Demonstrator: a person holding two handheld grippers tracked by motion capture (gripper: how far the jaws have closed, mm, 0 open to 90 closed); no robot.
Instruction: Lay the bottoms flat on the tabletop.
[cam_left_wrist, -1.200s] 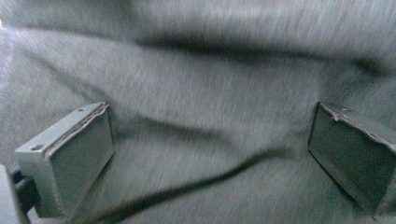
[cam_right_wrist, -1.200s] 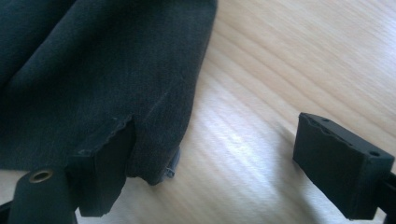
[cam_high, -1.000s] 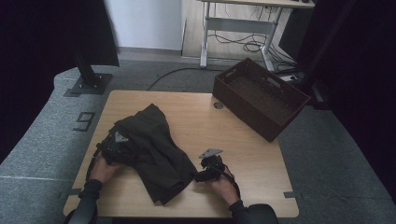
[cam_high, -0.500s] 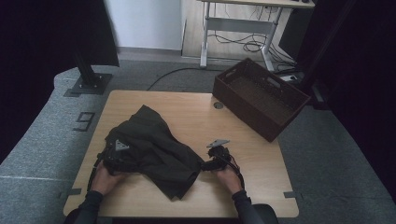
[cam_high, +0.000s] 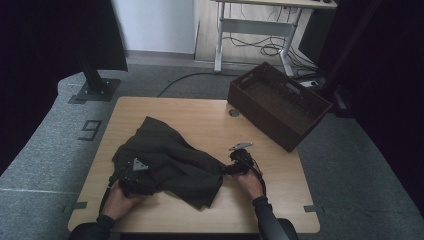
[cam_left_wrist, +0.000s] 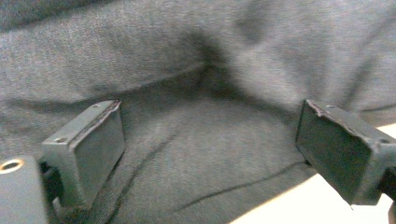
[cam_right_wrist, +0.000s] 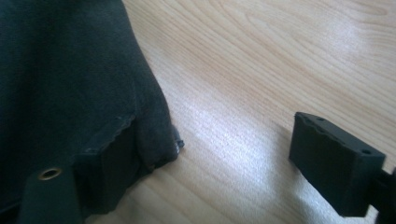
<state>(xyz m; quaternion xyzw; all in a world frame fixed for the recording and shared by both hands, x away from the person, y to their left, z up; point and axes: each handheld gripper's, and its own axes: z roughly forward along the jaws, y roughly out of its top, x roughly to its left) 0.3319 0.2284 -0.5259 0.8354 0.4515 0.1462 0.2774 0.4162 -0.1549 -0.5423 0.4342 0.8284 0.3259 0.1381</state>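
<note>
Dark grey-green cloth garment (cam_high: 170, 162) lies rumpled on the light wooden tabletop (cam_high: 200, 112). Left gripper (cam_high: 134, 176) and right gripper (cam_high: 231, 169), jaws wide and just narrowing, straddle its edges ungripped. Folding seems underway; next, pinch both edges firmly.

A dark grey-green garment (cam_high: 167, 162) of soft, matte cloth is lying crumpled on the wooden table (cam_high: 200, 115), filling the near left part of its top. It is spreading in loose folds, with one pointed flap reaching toward the table's far edge and a broader lobe trailing toward the near edge, ending short of it. Creases are running across the cloth (cam_left_wrist: 201, 140) in shallow ridges. On its right side a hemmed corner (cam_right_wrist: 161, 140) is resting flat against the tabletop (cam_right_wrist: 261, 70), its edge slightly curled.
</note>
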